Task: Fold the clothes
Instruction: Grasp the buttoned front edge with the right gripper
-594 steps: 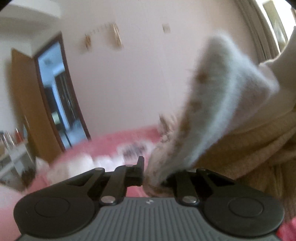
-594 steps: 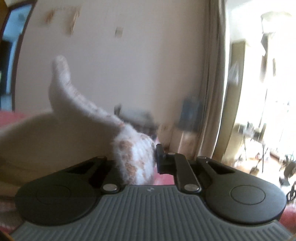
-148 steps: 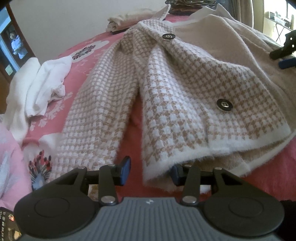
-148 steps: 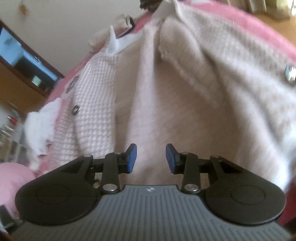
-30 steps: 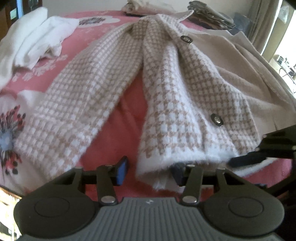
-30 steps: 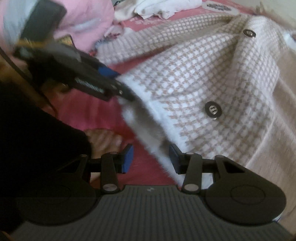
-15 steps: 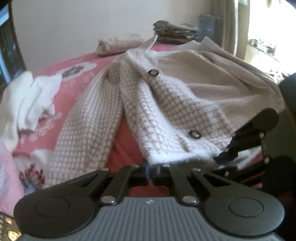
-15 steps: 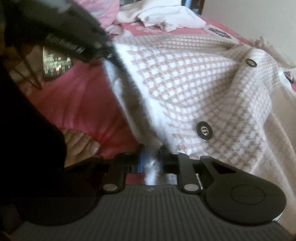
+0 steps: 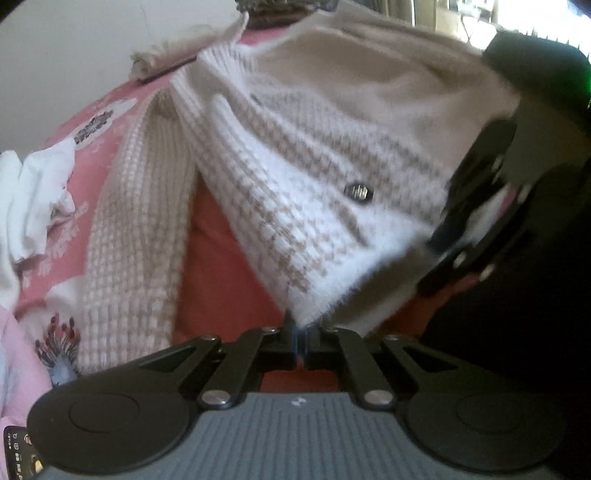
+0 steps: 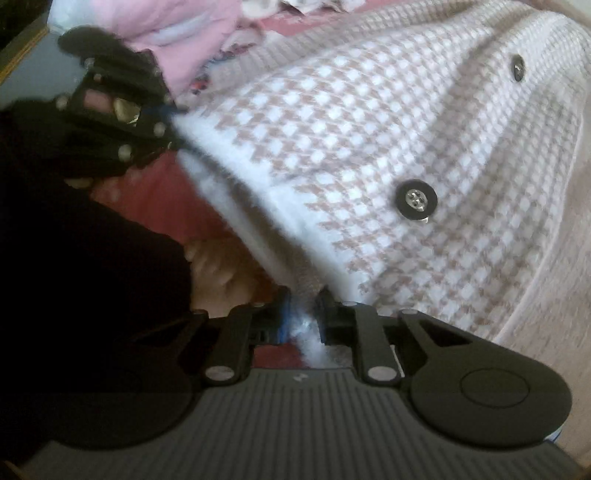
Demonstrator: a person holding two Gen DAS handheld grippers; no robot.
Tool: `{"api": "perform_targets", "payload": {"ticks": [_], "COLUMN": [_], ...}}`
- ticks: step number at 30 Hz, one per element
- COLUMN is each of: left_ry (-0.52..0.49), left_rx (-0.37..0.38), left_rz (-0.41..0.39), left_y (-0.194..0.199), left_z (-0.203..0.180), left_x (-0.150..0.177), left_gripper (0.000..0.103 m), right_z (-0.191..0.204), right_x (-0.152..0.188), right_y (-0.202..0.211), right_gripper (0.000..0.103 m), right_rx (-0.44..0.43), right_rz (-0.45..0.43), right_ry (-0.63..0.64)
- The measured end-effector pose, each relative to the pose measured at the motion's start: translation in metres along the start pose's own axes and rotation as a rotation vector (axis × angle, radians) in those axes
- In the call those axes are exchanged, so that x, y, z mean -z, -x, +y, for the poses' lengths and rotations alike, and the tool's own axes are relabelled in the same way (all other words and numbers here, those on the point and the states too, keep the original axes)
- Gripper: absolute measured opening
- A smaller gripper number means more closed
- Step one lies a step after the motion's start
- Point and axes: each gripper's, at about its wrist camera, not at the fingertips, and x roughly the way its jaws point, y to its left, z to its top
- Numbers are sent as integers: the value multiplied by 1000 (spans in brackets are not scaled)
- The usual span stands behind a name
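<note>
A beige-and-white houndstooth cardigan (image 9: 332, 166) with dark buttons (image 9: 356, 192) lies front side up on a pink bed cover (image 9: 221, 266). My left gripper (image 9: 301, 332) is shut on the left corner of its fluffy white hem and holds it lifted off the bed. In the right wrist view, my right gripper (image 10: 303, 314) pinches the same hem further along the cardigan (image 10: 369, 129). Its jaws are opening slightly, with the white fluff still pressed between the pads. The hem stretches between my left gripper (image 10: 173, 125) and the right one (image 9: 439, 251). One sleeve (image 9: 136, 221) lies flat at the left.
A crumpled white garment (image 9: 33, 192) lies at the far left of the bed. More folded clothes (image 9: 166, 59) sit by the wall. Pink cloth (image 10: 166, 29) is bunched behind the left gripper. A person's dark sleeve (image 10: 92, 277) fills the lower left of the right wrist view.
Both grippers have closed on the cardigan's hem. The left one has rolled and lifted its corner, so the hem now hangs taut between them above the bed.
</note>
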Motion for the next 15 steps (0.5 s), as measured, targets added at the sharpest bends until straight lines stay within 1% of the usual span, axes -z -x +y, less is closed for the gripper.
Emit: {"api": "perform_targets", "payload": {"ticks": [1,2,4,5,6,7,10,12,14,15], "left_ry": [5,20,39,38,33,31,37,75,126,160], "left_rx": [7,15,31,31,27,22,14,17,31,42], "left_rz": [17,34,59,65,66,61,49,45,36,26], "left_y": [-3,-4,-6,-4,-2,2,13,18,23,26], "left_z": [2,6,12,14,16,17,19,24,29,34], "left_x": [1,3,8,8,10,12,16,15,13,13], "left_gripper": [8,11,25,28,36,41,47,50,51,53], "right_z": [0,-1,-3,-6,-10,-15,-41,-69,-97,-109], "right_x": [-1,-1,1,3,5,8,15,17,21,22], "right_y": [4,12,29,40,51,63,96,107,106,102], "right_gripper": [21,25,28,28,28,28,35,46,46,46], "right_rx": [-5,-17,-54,-85,-117,-148,-199,-182,-124,-96], "right_rz": [-6,-15,-42,-59,-77,-100,-206,-280,-303,-302], "right_ry": [-14,-28,-62,-88,-116,-148,-288,-418,-566,-632]}}
